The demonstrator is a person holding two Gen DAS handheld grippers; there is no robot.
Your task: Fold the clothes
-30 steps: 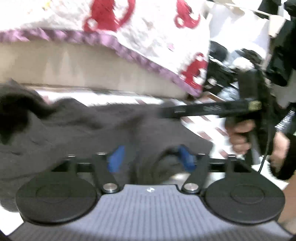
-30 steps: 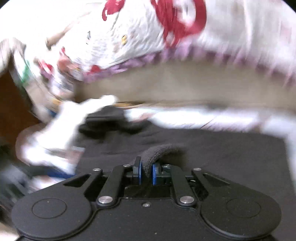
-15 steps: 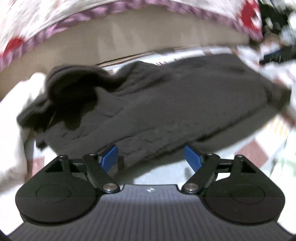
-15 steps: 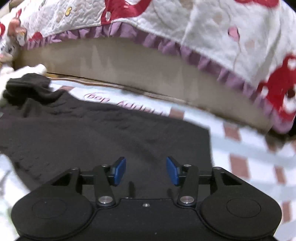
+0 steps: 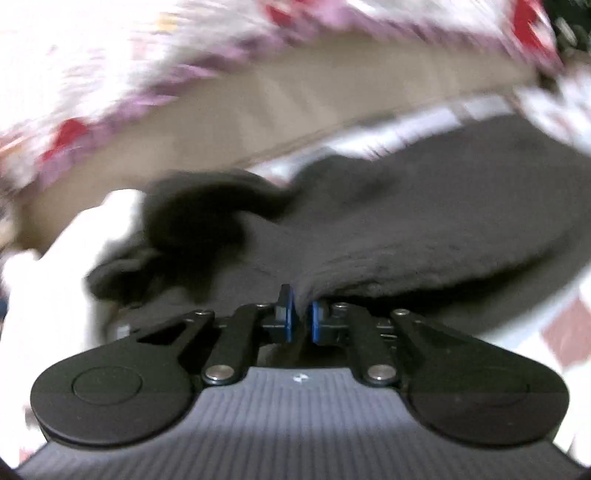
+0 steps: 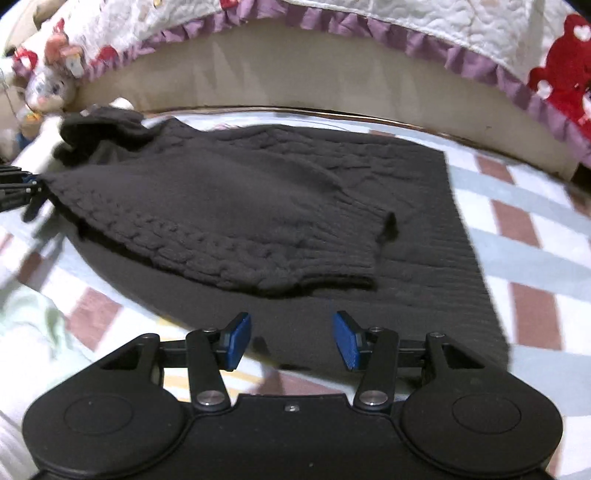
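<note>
One sleeve is folded; your left gripper (image 5: 300, 312) pinches the sweater (image 6: 258, 206) edge at frame left, your right gripper (image 6: 291, 341) gapes empty, so carry that edge across.

The dark charcoal-grey cable-knit sweater (image 6: 258, 206) shows braided cable rows along its folded upper layer and plain ribbing at the hem toward 4 o'clock. Under it, the checked bedsheet (image 6: 517, 236) is white with pale grey-blue bands and brick-red squares. At 12 o'clock, the white quilted blanket (image 6: 461, 22) carries red bear shapes and a purple ruffled edge, above a plain beige panel (image 6: 295, 81). At 10 o'clock sits a grey-and-pink plush toy (image 6: 48, 85). Both black grippers have blue finger pads (image 6: 236, 341), and the left gripper's (image 5: 300, 317) body is ribbed grey.
</note>
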